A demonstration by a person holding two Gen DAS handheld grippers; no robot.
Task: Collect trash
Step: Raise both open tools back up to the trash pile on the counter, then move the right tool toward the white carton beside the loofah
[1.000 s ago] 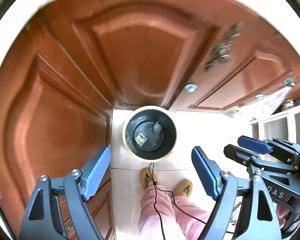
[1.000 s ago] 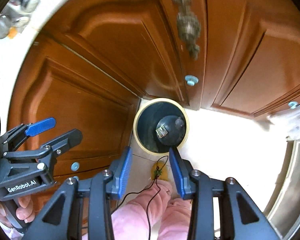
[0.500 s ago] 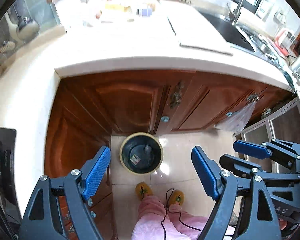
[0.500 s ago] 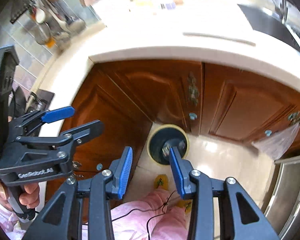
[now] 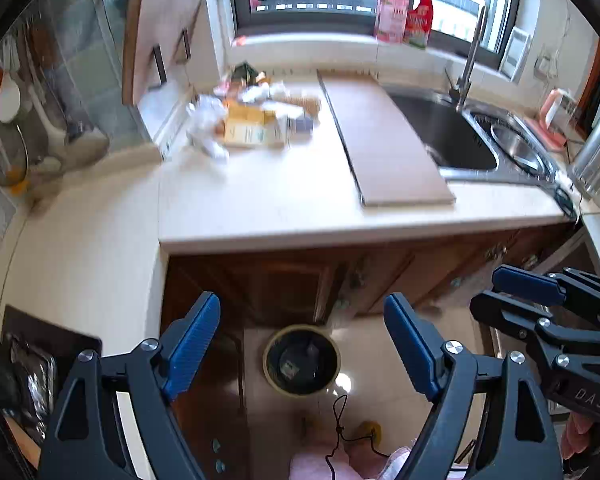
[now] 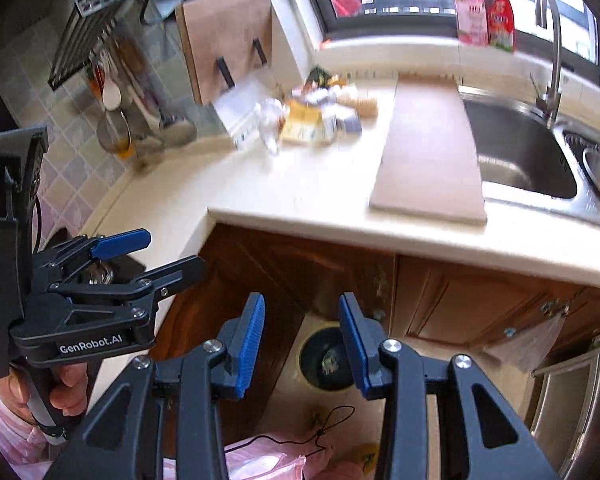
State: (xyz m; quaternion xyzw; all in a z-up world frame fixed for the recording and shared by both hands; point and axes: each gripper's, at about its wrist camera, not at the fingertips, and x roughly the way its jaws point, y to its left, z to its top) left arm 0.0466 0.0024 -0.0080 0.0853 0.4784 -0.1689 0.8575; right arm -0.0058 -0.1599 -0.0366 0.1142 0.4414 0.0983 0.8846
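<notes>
A pile of wrappers, crumpled paper and a yellow packet (image 5: 252,120) (image 6: 312,116) lies at the back of the pale counter (image 5: 260,208). On the floor below stands a round dark trash bin (image 5: 302,364) (image 6: 328,360) with some scraps inside. My left gripper (image 5: 302,308) hangs high above the bin, its jaws wide and opening, with nothing between them. Beside it my right gripper (image 6: 302,304) is open more narrowly and also holds nothing. Each gripper shows at the edge of the other's view, the right gripper (image 5: 486,292) and the left gripper (image 6: 176,250).
A long cutting board (image 5: 384,140) lies beside the steel sink (image 5: 448,132) with its faucet (image 6: 552,52). Brown cabinet doors (image 6: 460,304) run under the counter, with a plastic bag (image 6: 528,344) hanging from one. A stove corner (image 5: 40,356) is at the left. Pink-trousered legs (image 6: 268,460) stand below.
Both grippers have risen from close above the bin and tilted up, so the countertop, trash pile, sink and window have come into view. The bin looks smaller.
</notes>
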